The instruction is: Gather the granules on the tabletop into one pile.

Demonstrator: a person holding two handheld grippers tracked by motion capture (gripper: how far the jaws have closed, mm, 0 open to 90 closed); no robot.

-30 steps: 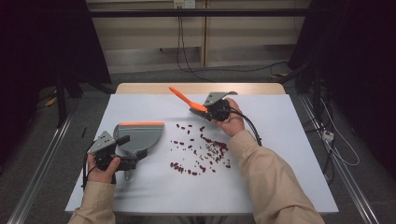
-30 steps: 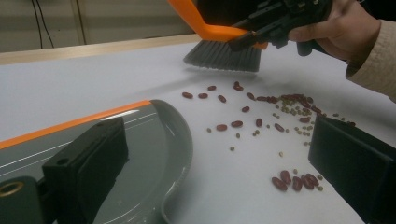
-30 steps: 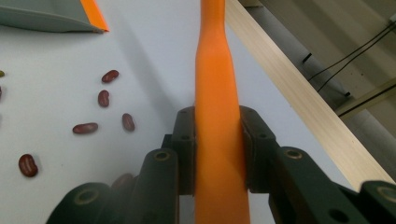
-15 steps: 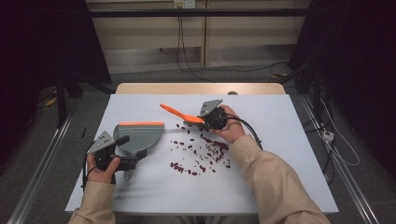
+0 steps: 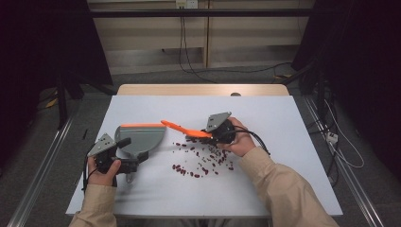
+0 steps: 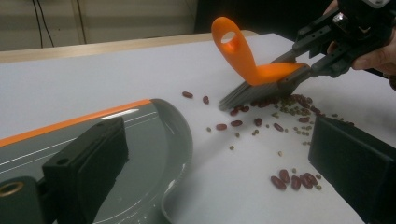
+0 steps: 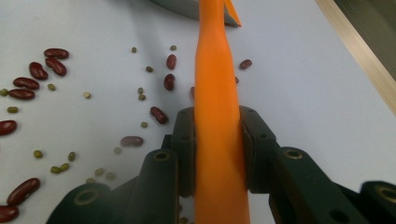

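Beans (image 5: 203,158) lie scattered on the desk (image 5: 283,179) just under the right gripper (image 5: 213,135), whose jaws pinch a brush (image 5: 184,129), bristles down for sweeping. The left gripper (image 5: 131,164) clamps the dustpan (image 5: 142,137), mouth facing them.
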